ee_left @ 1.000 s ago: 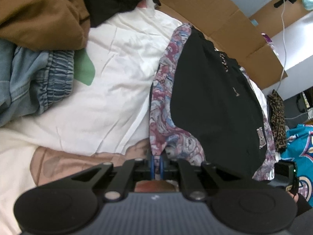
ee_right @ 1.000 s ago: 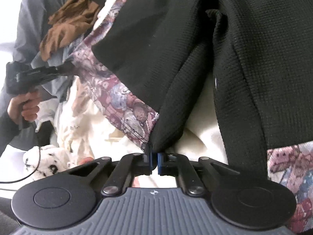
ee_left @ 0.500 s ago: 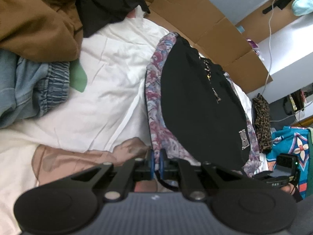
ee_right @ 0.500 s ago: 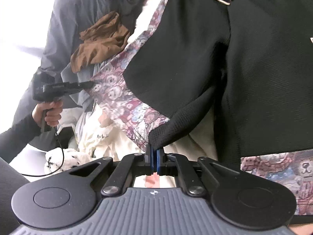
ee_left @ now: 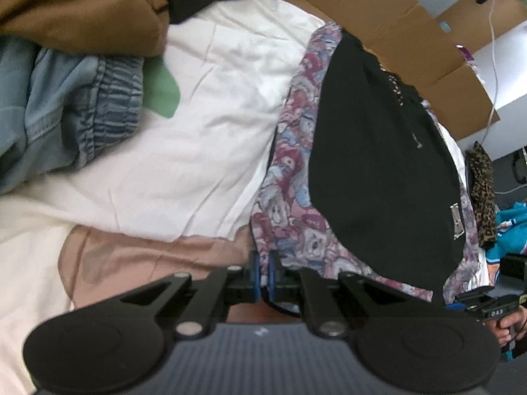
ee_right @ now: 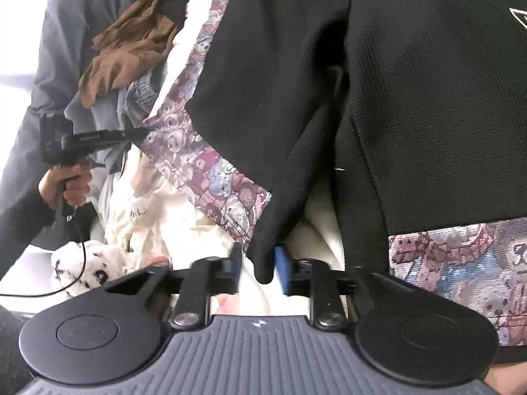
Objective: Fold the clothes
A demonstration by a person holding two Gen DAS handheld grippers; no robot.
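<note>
Left tool (ee_left: 265,271) clenched on patterned hem of black garment (ee_left: 378,171); pinch point partly hidden behind its own body. Right tool (ee_right: 259,268) released, fingers apart, black sleeve cuff (ee_right: 263,263) hanging between. Garment spread over white bedding (ee_left: 210,151); far edge cut off. Beyond bedding: denim (ee_left: 66,115), brown fabric (ee_left: 82,10).

Garment (ee_left: 378,171) on bedsheet (ee_left: 214,125) (jeans (ee_left: 66,108) leftward)

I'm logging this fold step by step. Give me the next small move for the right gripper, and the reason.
Probably draw the right gripper back, clear of the black cuff. Its jaws stand apart, and the cuff hangs loose between them, no longer clamped. The left gripper is shut on the patterned hem, so the garment stays held while the right one looks for its next hold.
</note>
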